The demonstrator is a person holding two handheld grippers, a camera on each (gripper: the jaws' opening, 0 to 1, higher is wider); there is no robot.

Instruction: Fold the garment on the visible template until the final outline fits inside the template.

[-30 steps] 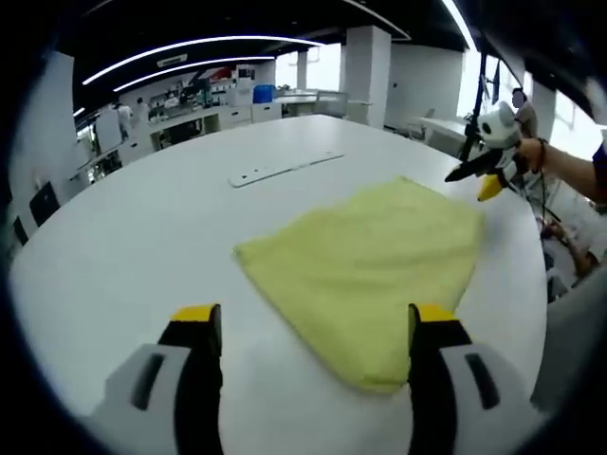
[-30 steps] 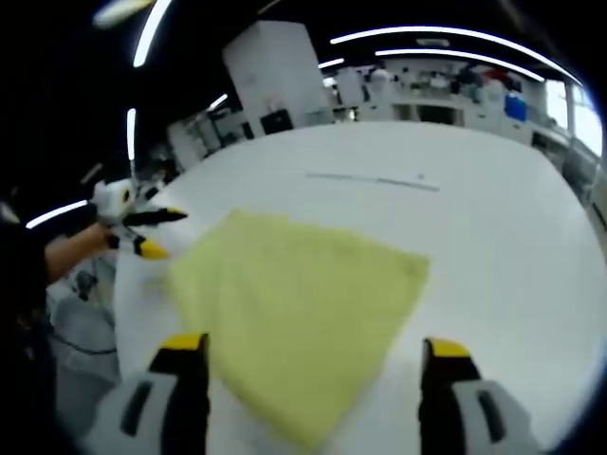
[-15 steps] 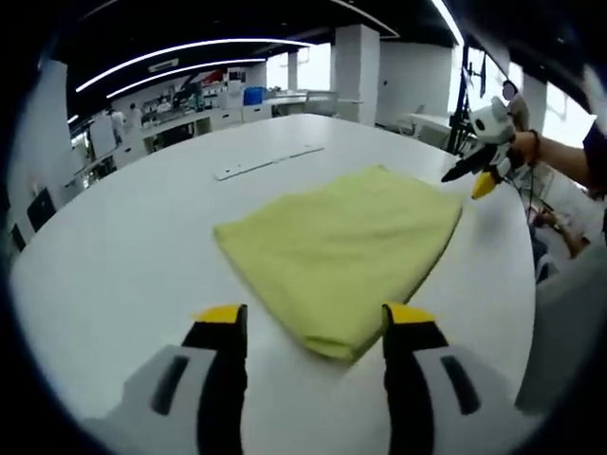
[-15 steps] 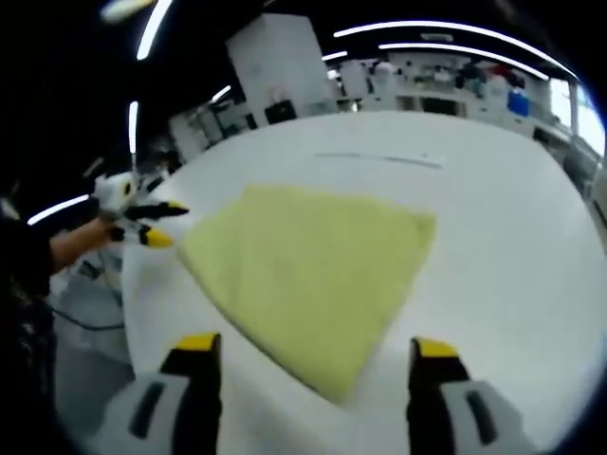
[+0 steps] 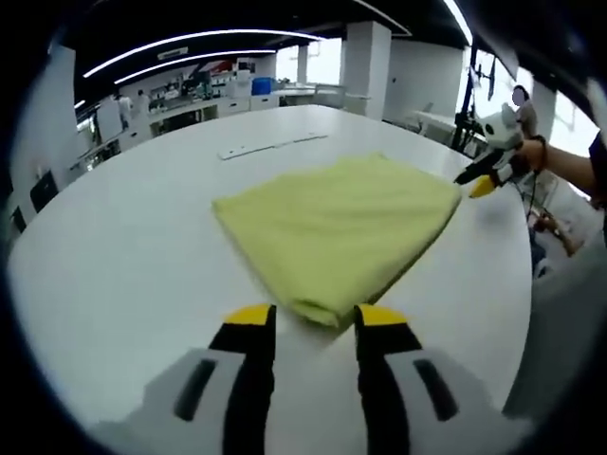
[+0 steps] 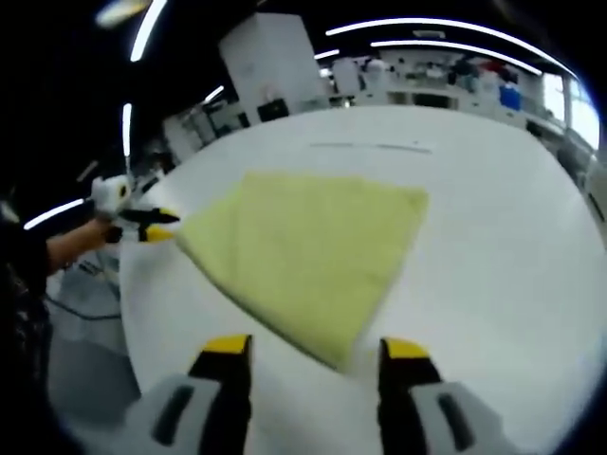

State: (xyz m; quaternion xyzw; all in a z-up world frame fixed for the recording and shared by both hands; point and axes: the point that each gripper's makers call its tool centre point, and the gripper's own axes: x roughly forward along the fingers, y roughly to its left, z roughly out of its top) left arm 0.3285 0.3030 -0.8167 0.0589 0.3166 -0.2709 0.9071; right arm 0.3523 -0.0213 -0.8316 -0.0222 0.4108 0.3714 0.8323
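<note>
Cloth: I see the yellow cloth (image 5: 337,232) lying flat on the white table (image 5: 123,246), folded to a rough square, one corner pointing at each gripper.
Why so placed: I judge the corners face the tools so each can take one for the next fold.
Left gripper (image 5: 313,327): jaws apart with a narrow gap, nothing between them; I hold them low over the table, just short of the near corner.
Cloth to left gripper: the corner sits just beyond the tips, in line with the gap, apart from both jaws.
Right gripper (image 6: 318,355): jaws parted and empty, aimed at the opposite corner.
Cloth to right gripper: in its own view the near corner lies just ahead of the gap, not touching.
Seen from the left: the right gripper hangs beside the far edge of the cloth.
Template: I cannot make out any outline under the cloth.
Strip (image 5: 273,146): a thin flat piece lies well beyond the cloth.
</note>
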